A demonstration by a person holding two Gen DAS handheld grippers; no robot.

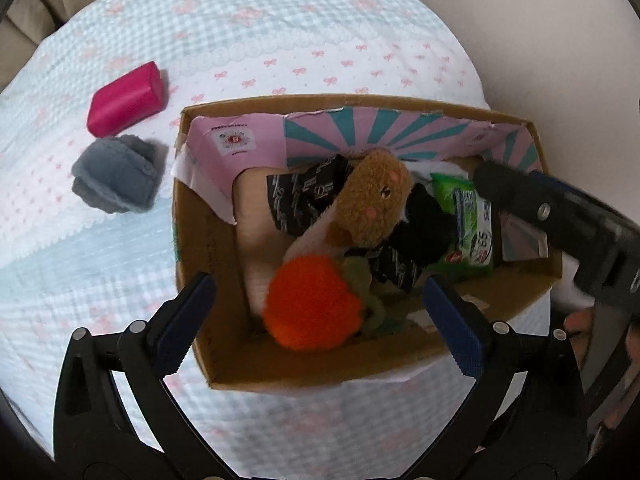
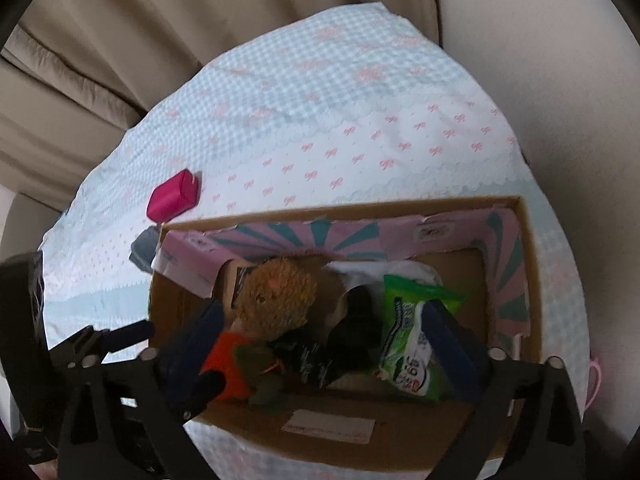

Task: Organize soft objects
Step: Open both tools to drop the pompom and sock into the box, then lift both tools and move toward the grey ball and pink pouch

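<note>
Gingham bedspread (image 1: 280, 20) carrying a cardboard box (image 1: 192, 248) of gathered soft items. Left gripper (image 1: 320, 320) and right gripper (image 2: 324, 344), both released, hover over it; pink pouch (image 1: 126, 100) and grey cloth (image 1: 114, 176) lie beside it, apparently awaiting collection.

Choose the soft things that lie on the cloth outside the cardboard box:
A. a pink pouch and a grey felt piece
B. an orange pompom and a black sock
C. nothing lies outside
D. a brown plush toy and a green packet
A: the pink pouch and the grey felt piece rest on the cloth, left of the cardboard box.
</note>
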